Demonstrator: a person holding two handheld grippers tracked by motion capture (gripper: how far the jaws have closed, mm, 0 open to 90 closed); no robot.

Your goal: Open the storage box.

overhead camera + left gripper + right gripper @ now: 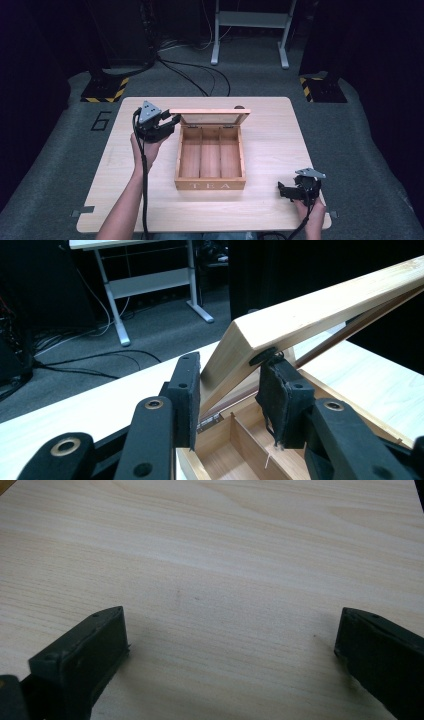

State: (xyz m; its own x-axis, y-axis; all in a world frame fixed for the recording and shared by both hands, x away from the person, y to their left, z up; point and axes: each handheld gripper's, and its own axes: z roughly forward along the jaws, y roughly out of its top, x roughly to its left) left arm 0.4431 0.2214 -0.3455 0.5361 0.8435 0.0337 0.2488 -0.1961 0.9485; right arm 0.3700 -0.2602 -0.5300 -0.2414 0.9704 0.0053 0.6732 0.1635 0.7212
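A wooden tea box (pixel 210 185) with three bare compartments stands at the middle of the table, "TEA" on its front wall. Its lid (pixel 210 112) is raised on its back hinges and held tilted. My left gripper (pixel 172 120) is at the lid's left end. In the left gripper view the left gripper (pixel 232 395) has its pads closed on the corner of the lid (pixel 320 310), one pad on each face. My right gripper (pixel 282 190) rests low near the table's front right corner. Its jaws stand wide apart over bare wood in the right gripper view (pixel 232 640).
The light wooden table (pixel 270 145) sits on grey carpet. A white desk frame (pixel 250 20) stands behind it, with cables (pixel 200 75) on the floor. Yellow-black striped bases (pixel 105 90) flank the far corners. Free tabletop lies on both sides of the box.
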